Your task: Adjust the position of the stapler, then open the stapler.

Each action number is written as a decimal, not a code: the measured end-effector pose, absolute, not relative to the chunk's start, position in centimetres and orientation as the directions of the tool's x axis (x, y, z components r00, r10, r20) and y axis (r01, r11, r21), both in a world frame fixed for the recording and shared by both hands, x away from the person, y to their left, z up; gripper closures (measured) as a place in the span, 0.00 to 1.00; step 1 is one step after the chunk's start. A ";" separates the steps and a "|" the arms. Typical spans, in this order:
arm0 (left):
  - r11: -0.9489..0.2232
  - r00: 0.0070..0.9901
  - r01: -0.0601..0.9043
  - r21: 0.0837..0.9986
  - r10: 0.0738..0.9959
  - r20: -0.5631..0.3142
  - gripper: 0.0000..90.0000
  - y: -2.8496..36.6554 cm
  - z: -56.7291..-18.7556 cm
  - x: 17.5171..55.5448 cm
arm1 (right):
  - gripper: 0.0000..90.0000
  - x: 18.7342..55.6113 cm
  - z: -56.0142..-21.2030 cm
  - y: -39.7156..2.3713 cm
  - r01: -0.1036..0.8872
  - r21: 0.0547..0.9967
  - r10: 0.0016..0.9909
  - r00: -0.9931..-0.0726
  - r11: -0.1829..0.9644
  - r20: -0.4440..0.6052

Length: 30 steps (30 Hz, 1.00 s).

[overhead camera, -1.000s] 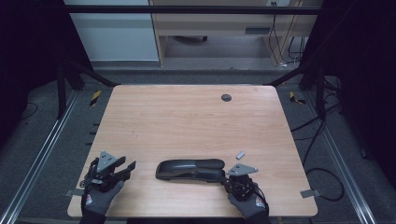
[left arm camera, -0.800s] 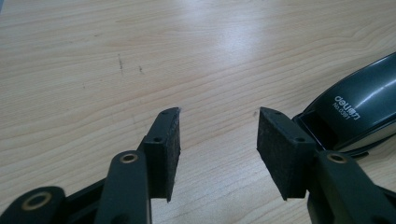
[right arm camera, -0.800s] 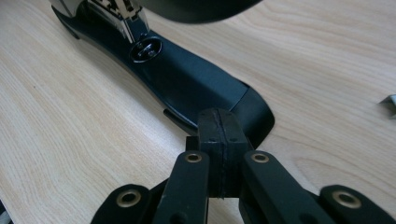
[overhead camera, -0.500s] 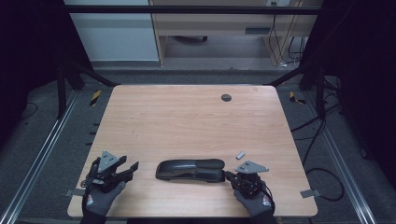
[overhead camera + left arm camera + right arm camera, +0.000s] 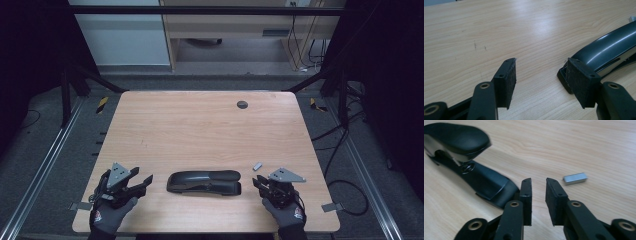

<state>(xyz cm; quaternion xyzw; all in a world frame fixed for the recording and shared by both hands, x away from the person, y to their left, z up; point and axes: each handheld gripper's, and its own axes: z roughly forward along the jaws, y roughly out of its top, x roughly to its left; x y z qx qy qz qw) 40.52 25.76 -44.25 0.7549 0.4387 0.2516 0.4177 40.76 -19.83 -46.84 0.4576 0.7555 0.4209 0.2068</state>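
Wood table (image 5: 200, 125) w/ black stapler (image 5: 204, 182) near front edge, small staple block (image 5: 257, 166) just beside it.

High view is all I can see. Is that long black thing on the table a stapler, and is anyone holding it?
Observer: Yes, a stapler. Seen up close, it has a shiny metal strip under its black top. Nobody holds it: the right gripper has just been opening its jaws, with only air between them.
Operator: What's the tiny grey bit beside it?
Observer: The right gripper view shows a small silvery metal block, lying flat on the table just past the pads, touching nothing.
Operator: And the other gripper?
Observer: The left gripper has also just been opening. The stapler's end sits behind its right-hand pad in the left gripper view, not between the two pads.
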 end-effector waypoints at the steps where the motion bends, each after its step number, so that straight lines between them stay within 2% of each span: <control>1: -0.270 0.491 0.451 0.851 0.871 0.016 0.45 25.7 -44.2 40.5 | 0.79 40.7 -46.8 -20.1 0.519 0.826 0.872 -0.484 0.219 0.073; 3: -0.271 0.494 0.447 0.853 0.870 0.018 0.45 25.6 -44.1 40.4 | 0.73 40.8 -46.6 -20.8 0.511 0.833 0.886 -0.460 0.212 0.056; 7: -0.272 0.496 0.444 0.854 0.868 0.018 0.45 25.5 -44.1 40.4 | 0.67 40.8 -46.5 -21.5 0.513 0.835 0.893 -0.445 0.200 0.060; 11: -0.271 0.496 0.440 0.856 0.868 0.019 0.45 25.5 -43.8 40.3 | 0.50 40.9 -46.9 -22.6 0.487 0.854 0.908 -0.416 0.183 0.043; 17: -0.274 0.502 0.434 0.858 0.864 0.023 0.43 25.2 -43.4 40.2 | 0.40 41.0 -47.1 -23.8 0.518 0.844 0.919 -0.386 0.140 0.084; 30: -0.350 0.562 0.400 0.847 0.824 0.074 0.35 23.0 -41.8 39.7 | 0.36 41.1 -47.5 -24.9 0.533 0.837 0.936 -0.343 0.125 0.079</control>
